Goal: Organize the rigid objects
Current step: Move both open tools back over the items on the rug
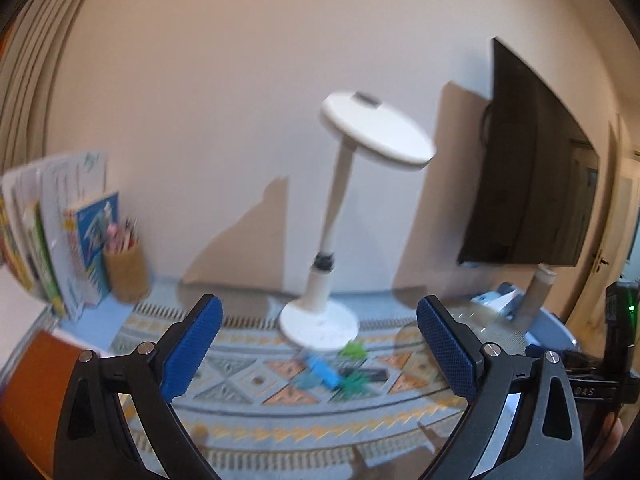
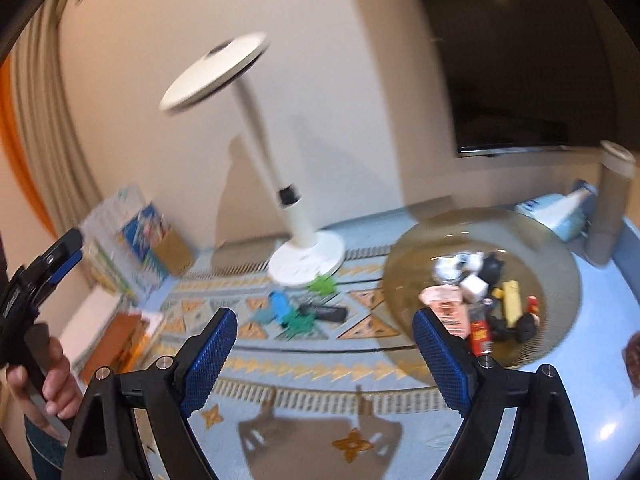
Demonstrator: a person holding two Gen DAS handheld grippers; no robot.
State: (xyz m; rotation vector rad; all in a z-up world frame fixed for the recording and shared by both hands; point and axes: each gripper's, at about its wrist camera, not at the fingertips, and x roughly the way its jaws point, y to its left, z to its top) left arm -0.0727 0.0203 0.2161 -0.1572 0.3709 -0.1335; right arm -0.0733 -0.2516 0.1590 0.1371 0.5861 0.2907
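A: What is left to sort? The small pile of plastic toys (image 2: 298,314), blue, teal and green with a dark flat bar among them, lies loose on the patterned tablecloth (image 2: 320,364) at the centre of the right wrist frame, just in front of the white desk lamp's round base (image 2: 306,260). In the left wrist frame the same pile sits low and centre.

B: And the goal is the amber glass bowl (image 2: 404,252), I'd judge, at centre right, already holding a heap of small pieces. So take one piece at a time, come down square over it, and keep clear of the lamp base; the green one lies right against it.

A: Agreed. The picture is smeared, so the pieces' exact shapes I can't tell.

B: The tools? The right gripper (image 2: 324,354) has its blue pads spread wide, with nothing between them, above the cloth. The left gripper (image 1: 318,346) is the same: wide apart, empty, touching nothing.

A: A person's hand (image 2: 48,372) grips the left tool's handle at the lower left edge.
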